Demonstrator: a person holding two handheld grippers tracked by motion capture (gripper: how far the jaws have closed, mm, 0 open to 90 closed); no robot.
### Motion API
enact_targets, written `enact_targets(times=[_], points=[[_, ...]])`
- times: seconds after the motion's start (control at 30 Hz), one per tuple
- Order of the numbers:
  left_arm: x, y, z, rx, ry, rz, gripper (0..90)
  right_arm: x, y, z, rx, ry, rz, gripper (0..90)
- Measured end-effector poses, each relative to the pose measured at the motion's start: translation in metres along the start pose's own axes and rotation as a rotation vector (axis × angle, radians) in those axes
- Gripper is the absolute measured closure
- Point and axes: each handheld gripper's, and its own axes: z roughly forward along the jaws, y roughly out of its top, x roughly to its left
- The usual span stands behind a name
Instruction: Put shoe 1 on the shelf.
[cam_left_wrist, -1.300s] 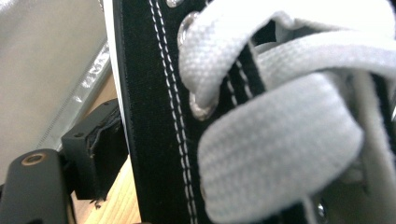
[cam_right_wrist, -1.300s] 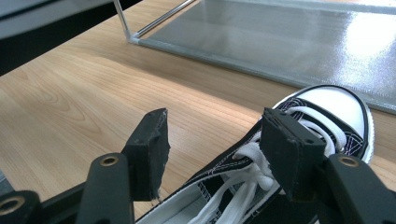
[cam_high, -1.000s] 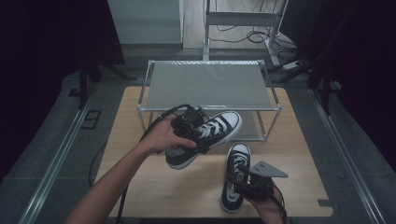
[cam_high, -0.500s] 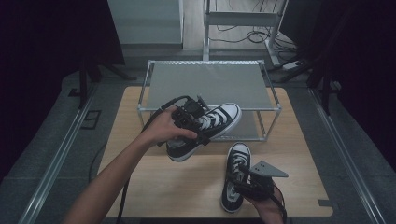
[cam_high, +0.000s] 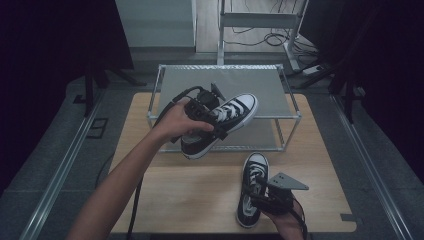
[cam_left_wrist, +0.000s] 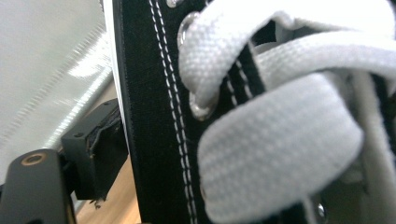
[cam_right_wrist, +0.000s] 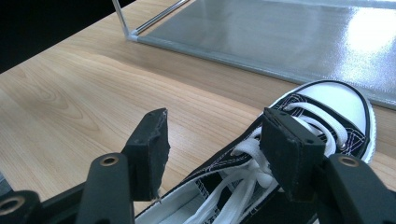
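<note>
While the left gripper (cam_high: 216, 122) holds one black-and-white sneaker (cam_high: 220, 125) clear of the table (cam_high: 165, 195), the step in hand appears to be carrying that shoe toward the wire shelf (cam_high: 227, 82) at the back of the table. In the left gripper view, the jaws pinch the shoe's side wall beside the laces (cam_left_wrist: 280, 135), with one pad (cam_left_wrist: 95, 149) pressed against the outer canvas. The sneaker hangs tilted, toe toward the shelf top and heel lower, over the shelf's front rail.

The second sneaker (cam_high: 252, 190) lies flat on the table in front of the shelf, toe pointing toward it. The right gripper (cam_right_wrist: 215, 154) hovers at its heel end with jaws spread; one pad stands above the shoe's opening and lacing, the other outside the collar, neither visibly pressing.

The next move likely calls for levelling the raised sneaker and setting its sole on the shelf top before the jaws release. The right gripper would then need to close on the collar of the second shoe.
</note>
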Motion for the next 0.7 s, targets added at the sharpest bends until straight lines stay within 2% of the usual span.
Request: enact_targets(times=[0.37, 0.7], points=[[0.017, 0.021, -0.003, 0.006, 0.034, -0.077, 14.9, -0.001, 0.000, 0.000, -0.001, -0.002, 0.004, 42.1], [0.036, 0.036, -0.006, -0.008, 0.051, -0.170, 14.9, -0.002, 0.000, -0.002, 0.000, 0.004, 0.008, 41.9]])
